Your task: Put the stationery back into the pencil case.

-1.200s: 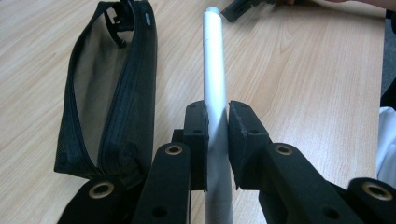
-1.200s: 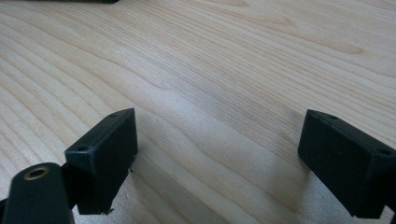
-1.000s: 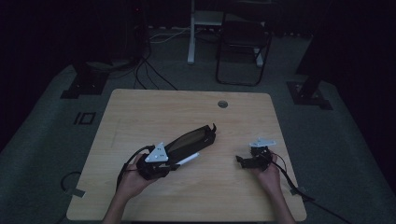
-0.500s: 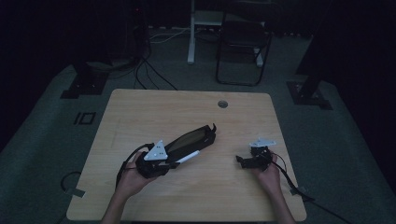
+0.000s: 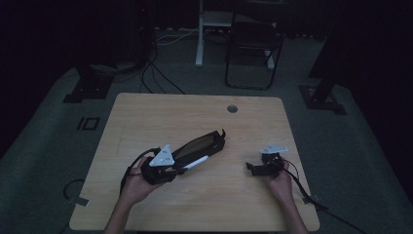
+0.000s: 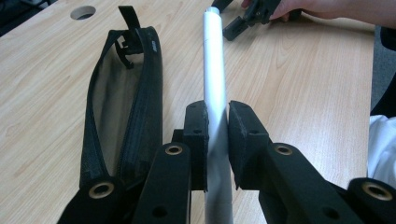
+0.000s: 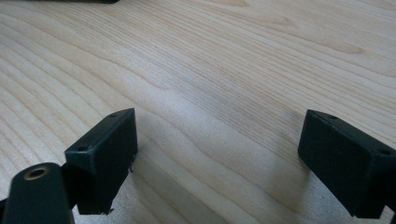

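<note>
**White pen gripped beside open pencil case; no movement over the last second**

Nearest to me, my left tongs (image 6: 216, 128) are clamped on a white pen (image 6: 214, 70). Both pads press its barrel, which runs forward from between the jaws and stands clear of the table (image 5: 146, 112). In the high view the left tongs (image 5: 165, 169) sit at the near left of the table, the pen (image 5: 196, 162) pointing away toward the right.

Just beside the pen, on its left, lies a black mesh pencil case (image 6: 126, 93), zip open and mouth gaping, its pull tab at the far end. The pen is alongside the case (image 5: 199, 145), not inside it.

Farther off to the right, my right tongs (image 5: 254, 168) rest low on the table. Their own view shows the jaws spread wide over bare wood (image 7: 219, 93), nothing between them.

Change noted: none of consequence. Compared with the earlier high views, pen, case and both hands hold the same places, and the grip is unaltered.

Assessment: the pen is secured and the case is ready to receive it. In my judgement the insertion has not begun; the next move calls for lining the pen's tip up with the open mouth.
</note>
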